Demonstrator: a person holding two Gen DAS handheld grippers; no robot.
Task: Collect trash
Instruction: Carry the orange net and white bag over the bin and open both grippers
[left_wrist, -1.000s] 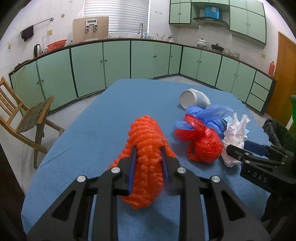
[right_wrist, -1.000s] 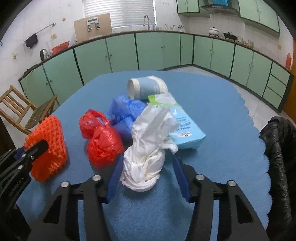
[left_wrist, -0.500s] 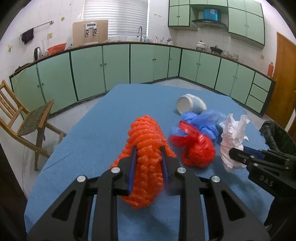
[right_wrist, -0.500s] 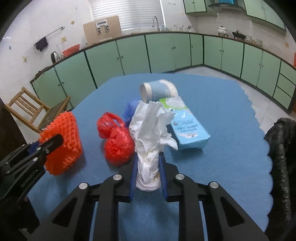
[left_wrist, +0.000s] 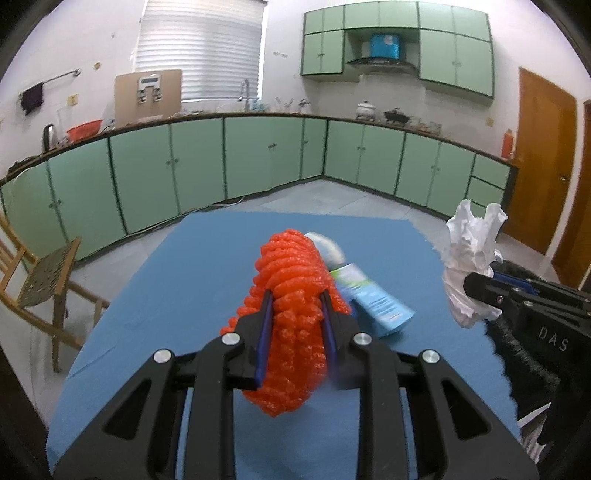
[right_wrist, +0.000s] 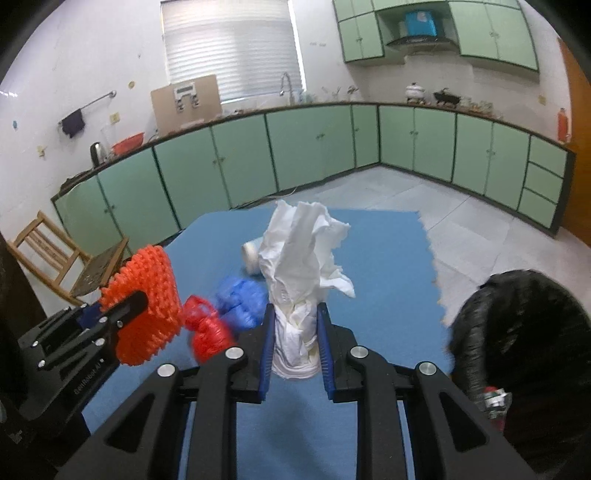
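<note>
My left gripper (left_wrist: 295, 301) is shut on an orange foam net (left_wrist: 291, 288) and holds it above the blue table (left_wrist: 184, 266); the net also shows in the right wrist view (right_wrist: 144, 291). My right gripper (right_wrist: 293, 312) is shut on a crumpled white tissue wad (right_wrist: 303, 254), lifted off the table; it also shows in the left wrist view (left_wrist: 471, 254). A red bag (right_wrist: 207, 332), a blue bag (right_wrist: 240, 299), a white cup (right_wrist: 251, 254) and a light blue packet (left_wrist: 376, 299) lie on the table. A black trash bag (right_wrist: 524, 354) stands at the table's right edge.
A wooden chair (left_wrist: 40, 280) stands left of the table. Green cabinets (left_wrist: 258, 155) line the far walls across open floor. A brown door (left_wrist: 543, 155) is at the right.
Both grippers have risen with their loads off the table. The right gripper closed on the tissue wad and lifted it. The view has tilted up toward the cabinets.
</note>
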